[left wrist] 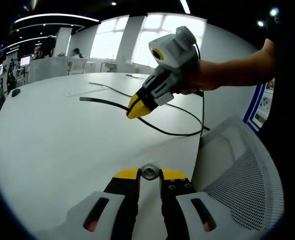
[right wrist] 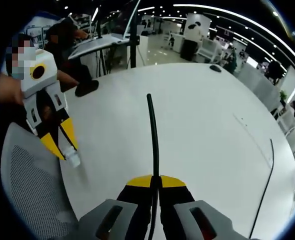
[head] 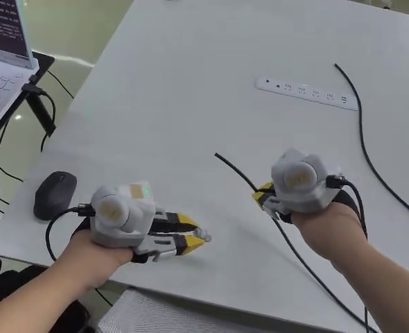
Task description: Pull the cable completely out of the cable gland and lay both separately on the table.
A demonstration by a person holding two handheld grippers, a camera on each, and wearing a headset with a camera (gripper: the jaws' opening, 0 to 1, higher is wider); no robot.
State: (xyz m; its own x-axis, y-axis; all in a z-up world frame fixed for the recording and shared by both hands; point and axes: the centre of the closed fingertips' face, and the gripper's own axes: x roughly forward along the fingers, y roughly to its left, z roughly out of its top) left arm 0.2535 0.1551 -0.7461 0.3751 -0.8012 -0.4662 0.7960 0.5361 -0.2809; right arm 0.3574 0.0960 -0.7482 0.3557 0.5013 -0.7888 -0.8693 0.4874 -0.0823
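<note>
White table (head: 190, 104) in a big open office, and from the look of it the pulling part is done: the cable gland (left wrist: 149, 170) sits pinched between the jaws of the left gripper (head: 193, 239), down near the front edge of the table, while the right gripper (right wrist: 155, 181) is clamped shut on the black cable (right wrist: 152, 130) a little way back from its free end. That end pokes out bare past the jaws and points across the table, well apart from the gland, so the two look fully separated. The rest of the cable trails back under the right hand and off the near edge. What's left, as far as one can judge, is just the laying down: lower each piece onto the table, open the jaws and keep the two apart. Can't tell if the gland is touching the surface or hovering just over it. It's small and roundish, so it may roll, and it's close to the edge with a mesh chair (left wrist: 237, 175) right below, so setting it a bit further in seems smart. Around the work there's a power strip (head: 305, 92) further back, a second black cable (head: 364, 139) off to the right, a mouse (head: 54, 194) on the left and a laptop (head: 0, 55) on a stand beside the table, none of it really in the way
</note>
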